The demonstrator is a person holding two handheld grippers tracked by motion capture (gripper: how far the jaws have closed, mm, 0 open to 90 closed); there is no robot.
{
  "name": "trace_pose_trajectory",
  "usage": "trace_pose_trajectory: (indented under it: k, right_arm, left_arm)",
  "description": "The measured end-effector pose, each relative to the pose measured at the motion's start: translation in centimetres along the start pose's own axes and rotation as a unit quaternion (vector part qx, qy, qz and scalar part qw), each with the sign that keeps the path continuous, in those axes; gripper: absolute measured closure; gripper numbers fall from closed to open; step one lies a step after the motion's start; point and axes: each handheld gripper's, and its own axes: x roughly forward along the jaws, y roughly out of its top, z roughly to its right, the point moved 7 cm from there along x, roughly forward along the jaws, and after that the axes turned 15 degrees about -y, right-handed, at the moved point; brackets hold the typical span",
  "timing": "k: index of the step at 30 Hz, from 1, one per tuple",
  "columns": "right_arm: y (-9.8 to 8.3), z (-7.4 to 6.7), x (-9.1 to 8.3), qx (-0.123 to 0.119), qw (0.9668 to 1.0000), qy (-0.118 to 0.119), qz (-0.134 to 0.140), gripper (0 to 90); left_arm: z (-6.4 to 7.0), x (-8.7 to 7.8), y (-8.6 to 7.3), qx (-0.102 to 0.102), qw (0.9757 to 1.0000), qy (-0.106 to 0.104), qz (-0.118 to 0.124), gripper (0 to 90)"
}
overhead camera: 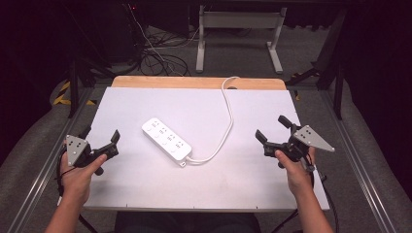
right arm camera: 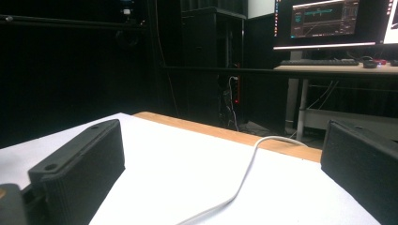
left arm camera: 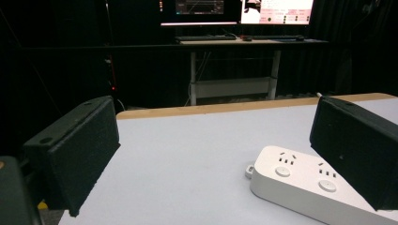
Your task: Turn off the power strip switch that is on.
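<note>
Power strip (overhead camera: 166, 140) is lying just right of the left gripper (overhead camera: 102, 137), its jaws spread wide; right gripper (overhead camera: 273, 128) is likewise hanging released, so approaching squarely looks wise.

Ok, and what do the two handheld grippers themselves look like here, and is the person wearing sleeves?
Both are black handheld tools. The left gripper and the right gripper each carry a grey three-cornered plate on top, with small dark holes in it. Their jaws are blocky black pads with a fine grainy texture and a screw hole near the end. A black cable trails from each. The forearms are bare, no sleeves or gloves in view.
</note>
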Motion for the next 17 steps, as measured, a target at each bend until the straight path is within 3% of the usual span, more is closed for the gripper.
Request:
trace_pose_trajectory:
  k: [17]
  right_arm:
    - [-0.39,-0.08,0.40,0.000,0.9999,0.005,-0.011,0.6]
  left_arm:
    - [-0.41,0.47,-0.22,-0.002,1.0000,0.003,-0.005,2.4]
